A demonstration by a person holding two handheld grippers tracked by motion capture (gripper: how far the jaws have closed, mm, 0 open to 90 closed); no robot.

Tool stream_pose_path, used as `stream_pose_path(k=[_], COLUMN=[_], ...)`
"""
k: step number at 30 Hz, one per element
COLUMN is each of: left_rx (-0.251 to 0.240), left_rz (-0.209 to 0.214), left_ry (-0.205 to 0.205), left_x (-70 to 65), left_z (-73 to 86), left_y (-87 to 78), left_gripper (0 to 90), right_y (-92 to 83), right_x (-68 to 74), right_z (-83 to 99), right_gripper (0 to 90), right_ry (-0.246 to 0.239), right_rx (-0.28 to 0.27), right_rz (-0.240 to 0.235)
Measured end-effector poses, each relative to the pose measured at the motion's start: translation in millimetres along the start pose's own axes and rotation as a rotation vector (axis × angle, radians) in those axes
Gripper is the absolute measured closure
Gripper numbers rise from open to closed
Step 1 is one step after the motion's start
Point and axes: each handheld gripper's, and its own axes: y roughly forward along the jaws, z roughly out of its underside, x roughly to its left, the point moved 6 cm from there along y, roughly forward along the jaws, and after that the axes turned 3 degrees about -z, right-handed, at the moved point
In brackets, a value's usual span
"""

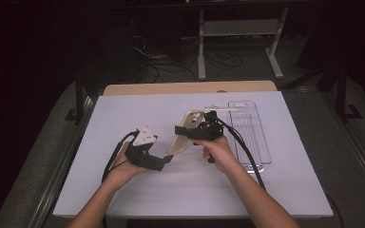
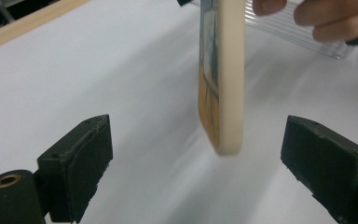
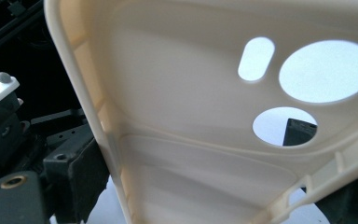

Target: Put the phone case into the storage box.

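Observation:
A cream phone case (image 1: 184, 137) hangs tilted above the white table (image 1: 123, 114), one end up by my right gripper (image 1: 179, 129). In the right gripper view the case's inner face (image 3: 182, 93), with its camera cut-outs, lies between the jaws, which are shut on it. My left gripper (image 1: 167, 161) is at the case's lower end. In the left gripper view the case (image 2: 230, 84) stands edge-on between the two black jaws of the left gripper (image 2: 196, 156), which are wide apart and clear of it on both sides.
A clear ribbed plastic tray (image 1: 249, 133) lies on the table just right of the right hand; its edge (image 2: 289, 23) runs behind the case. The table's wooden far edge (image 1: 190, 88) borders a dark floor with cables and a stand.

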Motion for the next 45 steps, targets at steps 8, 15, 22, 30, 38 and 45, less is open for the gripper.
stream_pose_path(k=[8,15,22,30,38,45], left_rx=[0.034,0.039,0.045,0.073,0.076,0.087], left_rz=[0.013,0.024,0.002,-0.008,-0.009,-0.010], left_ry=[0.021,0.022,0.012,0.008,0.009,0.039], left_x=[4.0,4.8,8.6,8.8,7.0,6.6], left_z=[21.6,33.9,46.9,65.0,74.0,73.2], left_y=[-10.7,-17.9,-28.1,-34.0,-34.3,-34.3], left_gripper=[2.8,1.4,0.0,0.0,0.0,0.0], right_y=[-2.4,-3.0,-3.7,-3.6,-6.0,-8.6], right_x=[-1.3,-0.9,-0.4,-0.6,-0.6,-2.0], right_z=[-1.0,-1.3,-1.7,-1.3,-2.4,-4.6], right_gripper=[10.1,10.2,10.2,10.2,10.3,10.3], right_ry=[-0.005,-0.006,-0.007,-0.016,-0.011,-0.015], right_rx=[0.001,-0.001,0.001,0.005,0.004,0.006], right_rz=[0.006,0.006,0.003,0.006,0.019,0.026])
